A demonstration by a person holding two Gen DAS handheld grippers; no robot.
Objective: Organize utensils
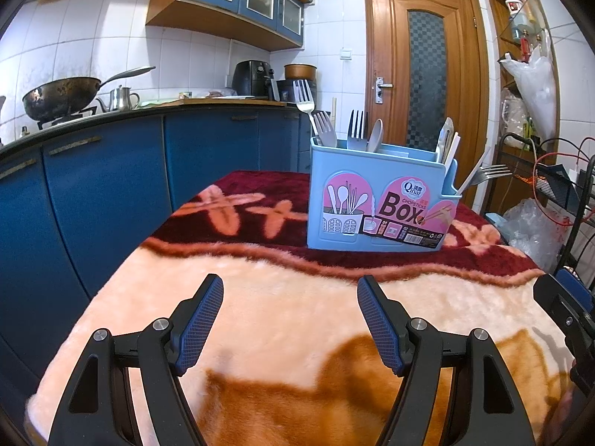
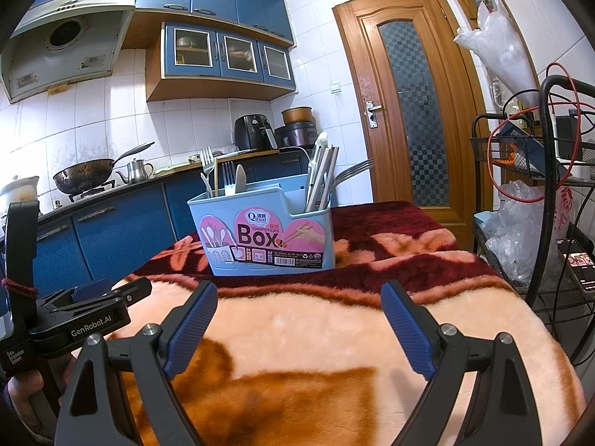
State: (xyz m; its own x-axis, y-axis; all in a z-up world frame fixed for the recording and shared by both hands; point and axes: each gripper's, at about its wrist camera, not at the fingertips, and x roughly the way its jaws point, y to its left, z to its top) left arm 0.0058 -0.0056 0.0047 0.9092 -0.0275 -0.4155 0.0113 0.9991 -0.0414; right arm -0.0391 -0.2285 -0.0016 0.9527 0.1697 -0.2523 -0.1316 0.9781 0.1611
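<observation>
Utensil box (image 1: 379, 200): blue plastic, upright on the blanket-covered counter (image 1: 260, 297), ahead of both grippers, well apart from them. Forks (image 1: 322, 126), spoon (image 1: 375, 134) and chopsticks (image 2: 322, 178) stand inside. No loose utensils visible; sorting appears finished. Left gripper (image 1: 290, 290) and right gripper (image 2: 299, 293): jaws apart, empty.

Left gripper (image 1: 290, 290): jaws spread wide, nothing between blue ribbed pads (image 1: 200, 325); black finger arms angle outward from base, level, pointing forward. Right gripper (image 2: 299, 295): jaws likewise spread wide, pads (image 2: 407, 330) bare, nothing gripped. Both held low, side by side, well apart. In right wrist view, left gripper body seen at left edge, person's hand (image 2: 22, 386) wrapped around its handle. In left wrist view, right gripper body just visible at right edge.
</observation>
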